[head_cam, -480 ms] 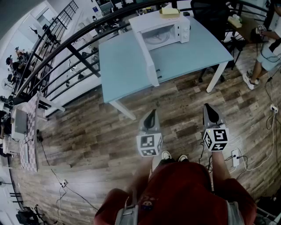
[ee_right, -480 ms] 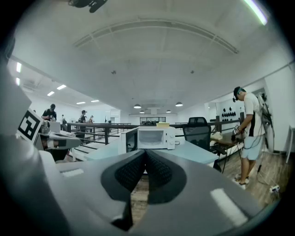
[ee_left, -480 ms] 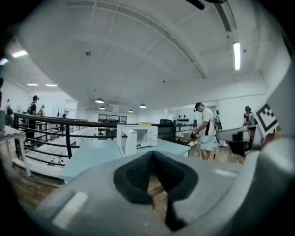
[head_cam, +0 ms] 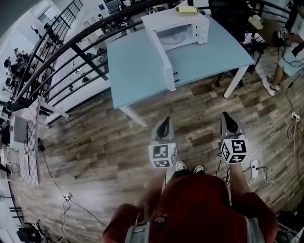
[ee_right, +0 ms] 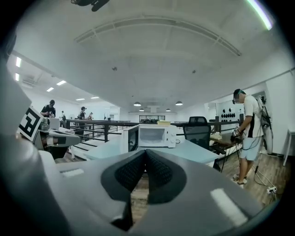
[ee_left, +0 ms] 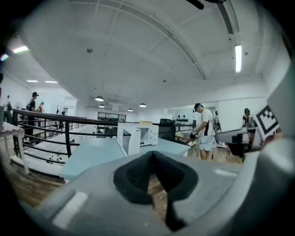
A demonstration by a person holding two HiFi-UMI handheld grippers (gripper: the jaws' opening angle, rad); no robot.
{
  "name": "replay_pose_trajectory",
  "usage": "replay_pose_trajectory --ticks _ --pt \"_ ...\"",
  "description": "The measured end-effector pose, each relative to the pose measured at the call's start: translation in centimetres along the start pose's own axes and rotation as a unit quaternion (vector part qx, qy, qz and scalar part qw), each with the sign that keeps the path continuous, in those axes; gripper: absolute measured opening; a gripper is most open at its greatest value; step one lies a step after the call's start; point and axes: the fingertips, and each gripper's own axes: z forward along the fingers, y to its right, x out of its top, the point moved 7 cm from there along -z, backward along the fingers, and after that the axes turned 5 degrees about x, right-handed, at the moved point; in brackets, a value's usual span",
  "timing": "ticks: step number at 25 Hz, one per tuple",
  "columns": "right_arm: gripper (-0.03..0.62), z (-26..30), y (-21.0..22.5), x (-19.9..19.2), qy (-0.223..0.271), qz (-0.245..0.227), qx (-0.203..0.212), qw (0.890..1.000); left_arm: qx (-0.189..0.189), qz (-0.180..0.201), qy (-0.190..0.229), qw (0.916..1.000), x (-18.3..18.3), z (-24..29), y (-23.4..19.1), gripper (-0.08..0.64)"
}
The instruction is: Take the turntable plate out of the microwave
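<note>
A white microwave stands at the far end of a light blue table, with its door swung wide open toward me. Inside the cavity I see a pale round turntable plate. My left gripper and right gripper hover side by side over the wooden floor, well short of the table, both shut and empty. The left gripper view has the microwave far ahead. In the right gripper view the microwave also stands far off.
A black railing runs behind and left of the table. A person stands at the right by another desk, and an office chair is behind the table. Cables and a power strip lie on the floor at the right. A yellow object rests on the microwave.
The table and microwave sit slightly higher in the head view. Both grippers keep the same place and stay shut.
</note>
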Motion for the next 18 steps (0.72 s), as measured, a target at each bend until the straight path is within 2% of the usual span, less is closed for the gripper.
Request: replay_pose_trajectory --ticks 9,18 --pt "0.0 2.7 -3.1 -0.6 0.006 0.003 -0.001 1.0 -0.001 0.0 -0.004 1.0 -1.1 0.3 -4.0 -0.002" --pt "0.0 4.6 -2.9 -1.3 -0.005 0.006 -0.003 1.0 -0.011 -0.001 -0.012 0.9999 -1.8 2.3 -5.0 -0.002"
